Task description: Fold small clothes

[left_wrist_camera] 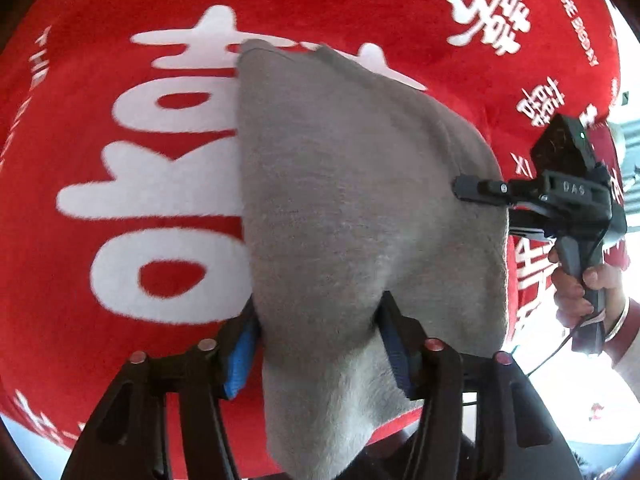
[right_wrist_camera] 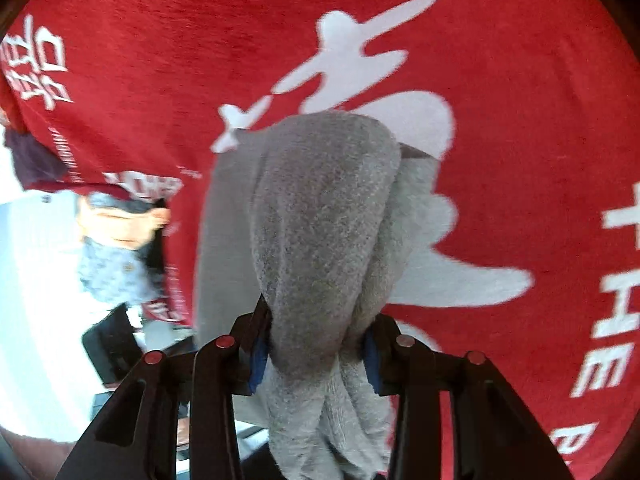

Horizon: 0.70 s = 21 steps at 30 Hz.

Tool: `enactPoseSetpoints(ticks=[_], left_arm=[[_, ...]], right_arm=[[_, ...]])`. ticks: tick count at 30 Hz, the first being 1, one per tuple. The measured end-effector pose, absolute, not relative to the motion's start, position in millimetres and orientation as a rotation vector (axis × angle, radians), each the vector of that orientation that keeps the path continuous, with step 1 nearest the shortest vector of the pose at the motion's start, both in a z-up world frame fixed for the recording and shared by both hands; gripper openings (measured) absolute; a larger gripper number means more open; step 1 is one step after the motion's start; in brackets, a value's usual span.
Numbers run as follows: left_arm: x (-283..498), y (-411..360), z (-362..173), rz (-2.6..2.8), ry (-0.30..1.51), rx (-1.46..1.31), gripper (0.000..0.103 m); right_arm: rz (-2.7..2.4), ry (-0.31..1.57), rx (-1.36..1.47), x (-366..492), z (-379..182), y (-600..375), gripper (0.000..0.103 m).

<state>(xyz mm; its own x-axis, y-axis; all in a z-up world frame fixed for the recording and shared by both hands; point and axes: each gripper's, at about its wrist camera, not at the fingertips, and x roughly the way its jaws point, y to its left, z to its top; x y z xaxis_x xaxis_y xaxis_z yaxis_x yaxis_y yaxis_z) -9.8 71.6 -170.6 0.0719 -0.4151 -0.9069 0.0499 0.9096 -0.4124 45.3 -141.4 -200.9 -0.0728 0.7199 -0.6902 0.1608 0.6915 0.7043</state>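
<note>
- Item: grey garment (left_wrist_camera: 352, 208), a small piece of soft, fuzzy knit, plain, without print or trim that can be seen.
- Position: draped over a red cloth (left_wrist_camera: 120, 120) with large white characters and lettering; what lies under that cloth is hidden, so whether it is a bench or a bed cannot be told.
- Lie: in the left wrist view the long axis runs from the near edge, between the jaws, away to a far corner at upper left; the right side curves in a rounded fold.
- Condition: already doubled at least once by the look of the layered edges; in the right wrist view the grey garment (right_wrist_camera: 320, 216) bunches into a thick roll with several layers gathered at the near end.
- Left gripper (left_wrist_camera: 320, 344): jaws set either side of the near end, blue pads touching the fabric; grasping it loosely, to judge by the wide stand of the jaws.
- Right gripper (right_wrist_camera: 316, 354): jaws around the bunched end, cloth filling the gap; a grip on the garment.
- Same right gripper (left_wrist_camera: 466, 190) seen from the left wrist: its fingertips meet the garment's right edge, a hand (left_wrist_camera: 580, 284) on the handle.
- Governing relation: both grippers hold one garment at two neighbouring edges, left at the near end, right at the right side; the fold, as judged, depends on carrying these edges together toward the far corner.
- Surroundings: a person (right_wrist_camera: 116, 240) at the left margin, blurred.
</note>
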Motion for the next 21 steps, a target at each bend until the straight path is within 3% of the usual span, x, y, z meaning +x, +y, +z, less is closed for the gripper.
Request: enactPoseSetpoints(ticks=[1,4,8,10,21], left_arm=[[-12,74,-168,-0.348,1.466,-0.3,0.059],[-16,78,-161,-0.281,1.475,-0.258,0.071],[-19,84,-150,-0.22,1.447,-0.221,0.072],[-19,87,-144,-0.18,1.44,-0.193,0.098],[-20,74,-120,-0.098,1.455,-0.088,0.1]], right_arm=[[0.514,1.614,0.693,44,-200,-142,0.052],[0.443,1.615,0.574,40,-190,-145,0.058],[0.336,1.628,0.429,32,-178,-158,0.067],[0.304,1.635,0.391,22,-171,-166,0.067],[0.193,1.645,0.335,-18,-128,-147,0.069]])
